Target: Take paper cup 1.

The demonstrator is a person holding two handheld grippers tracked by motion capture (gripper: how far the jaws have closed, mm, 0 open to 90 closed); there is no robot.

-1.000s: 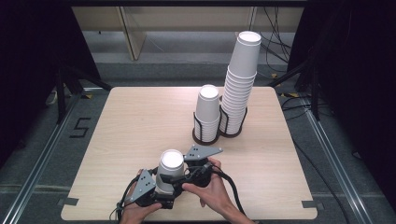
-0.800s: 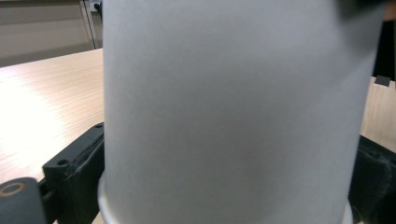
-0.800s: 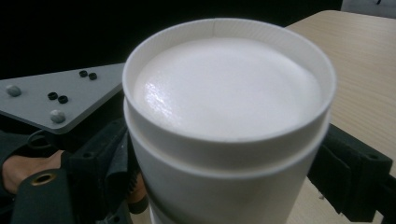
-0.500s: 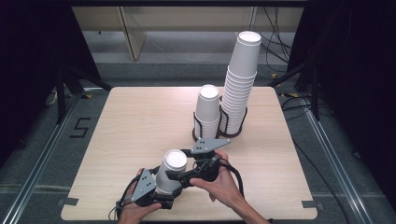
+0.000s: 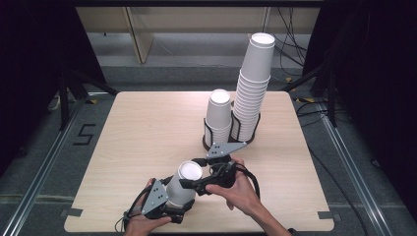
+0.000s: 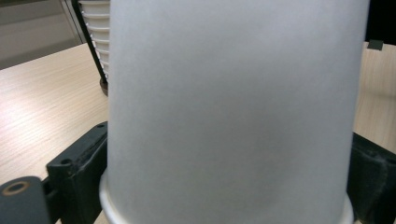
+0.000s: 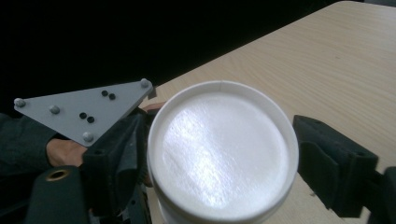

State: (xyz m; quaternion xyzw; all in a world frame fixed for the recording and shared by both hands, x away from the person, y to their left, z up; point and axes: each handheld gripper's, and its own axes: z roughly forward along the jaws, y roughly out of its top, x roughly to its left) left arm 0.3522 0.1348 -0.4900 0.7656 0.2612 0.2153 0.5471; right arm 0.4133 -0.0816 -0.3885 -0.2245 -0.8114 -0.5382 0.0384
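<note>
An upside-down white paper cup leans over the table's front edge, its base facing up. My left gripper is shut on its lower wall. In the left gripper view the cup stands between both black jaws, which touch its sides; these jaws have just been closing on it. My right gripper is open around the cup's base. In the right gripper view its right finger stands a little off the cup's edge.
A tall leaning stack of white cups and a short stack stand in a black wire holder at the back right of the wooden table. A dark floor surrounds the table.
My right gripper has risen and shifted slightly right and away, from beside the cup to level with its base. The cup now tilts more towards the right. My left hand has stayed put.
</note>
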